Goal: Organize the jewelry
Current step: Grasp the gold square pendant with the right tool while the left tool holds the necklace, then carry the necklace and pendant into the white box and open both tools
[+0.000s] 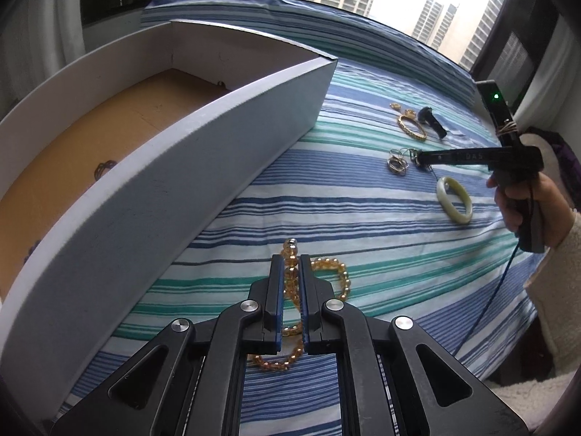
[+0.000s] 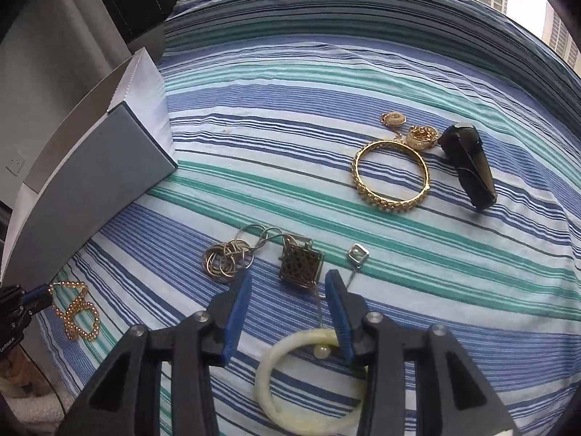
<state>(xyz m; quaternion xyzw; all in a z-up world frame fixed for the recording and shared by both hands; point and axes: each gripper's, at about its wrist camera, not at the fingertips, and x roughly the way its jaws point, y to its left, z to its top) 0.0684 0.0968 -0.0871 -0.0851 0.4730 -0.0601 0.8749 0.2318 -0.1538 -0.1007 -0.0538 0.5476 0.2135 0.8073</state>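
Left wrist view: the left gripper (image 1: 290,265) has its two blue-padded fingers (image 1: 277,290) nearly together, clenched on one strand of amber beads (image 1: 328,269) that lies looped on the striped bedspread (image 1: 363,218). The strand runs up between the fingers and its loops spill out past the tips and below them, just beside the near wall of one white box (image 1: 203,167). The box is open, with a brown cardboard floor; one small dark item (image 1: 104,168) lies inside it, too small to identify.

Farther from the box, the right gripper (image 1: 415,158), held in a hand (image 1: 523,200), points toward one tangle of silver rings (image 1: 397,165). One pale green bangle (image 1: 454,200) lies on the side of that gripper away from the box. Beyond the rings sit one gold bangle (image 1: 412,127), two small gold pieces (image 1: 403,109) and one black object (image 1: 432,121).

In the right wrist view the right gripper (image 2: 288,283) has its fingers released, spread wide above the bedspread (image 2: 290,83). Between them lies one square dark pendant (image 2: 301,265) on a thin chain, with the ring tangle (image 2: 227,259) toward the box (image 2: 90,181) and one small silver square charm (image 2: 357,253) on the far side. The pale bangle (image 2: 276,381) lies under the gripper's right finger, with one small bead (image 2: 322,351) resting against it. The gold bangle (image 2: 392,176), gold pieces (image 2: 417,136) and black object (image 2: 470,165) lie well apart from the box. The bead strand (image 2: 76,309) sits near the box's corner.
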